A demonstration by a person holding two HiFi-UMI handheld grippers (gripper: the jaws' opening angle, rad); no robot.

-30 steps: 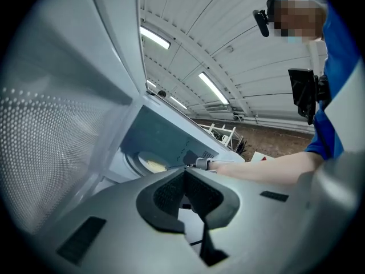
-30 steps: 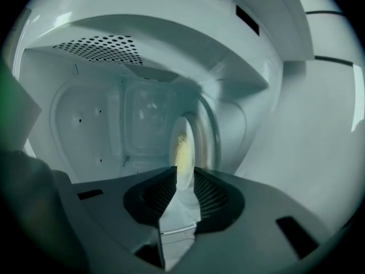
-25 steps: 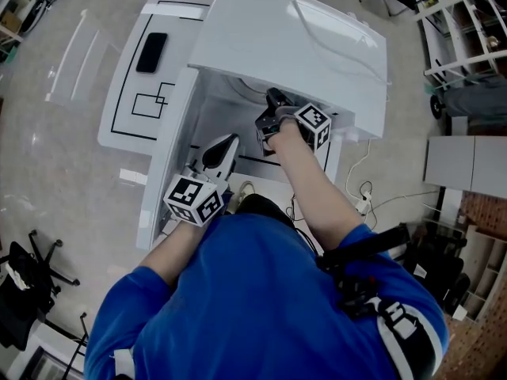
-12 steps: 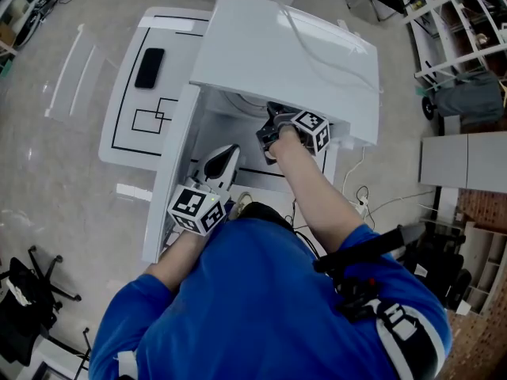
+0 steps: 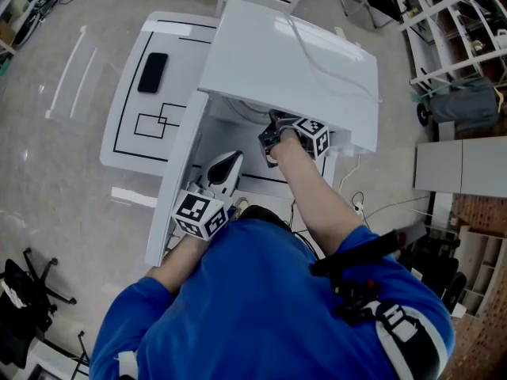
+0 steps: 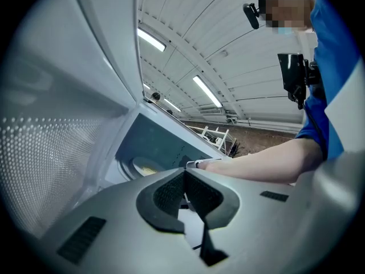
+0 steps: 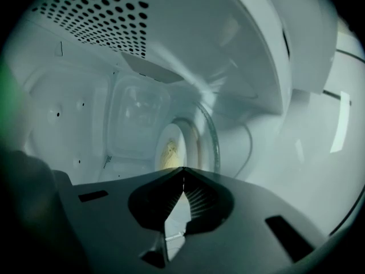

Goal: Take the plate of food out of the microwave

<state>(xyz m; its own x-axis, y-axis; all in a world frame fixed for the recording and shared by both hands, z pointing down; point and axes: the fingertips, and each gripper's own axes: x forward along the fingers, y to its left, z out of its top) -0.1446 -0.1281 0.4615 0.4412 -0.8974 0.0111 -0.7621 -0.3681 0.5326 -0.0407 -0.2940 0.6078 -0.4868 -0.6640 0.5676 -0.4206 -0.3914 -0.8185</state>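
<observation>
Head view and the two gripper views, reach phase of the task. The boxy white microwave oven (image 5: 293, 54) stands on a white table marked with black lines (image 5: 136, 81), and its white door (image 5: 181, 158) is swung wide open. The round white plate (image 7: 181, 144), carrying pale yellow food (image 7: 169, 152), sits inside the cavity on the clear glass turntable (image 7: 213, 137) — not yet touched.

The right gripper (image 7: 182, 172) is inside the oven mouth and points at the plate. Its ribbed dark jaws meet at the tips with nothing between them, and the plate lies ahead of them, apart. The left gripper (image 6: 183, 173) is likewise closed and empty. It sits low beside the open door, outside the cavity, aimed up towards the opening.

Step in hand, as judged: the approach to the plate; no grasp has begun. The next move calls for parting the right jaws, bringing them over the near rim of the plate and closing there — then drawing the plate out level, so that the food does not slide and the rim clears the door frame.
</observation>
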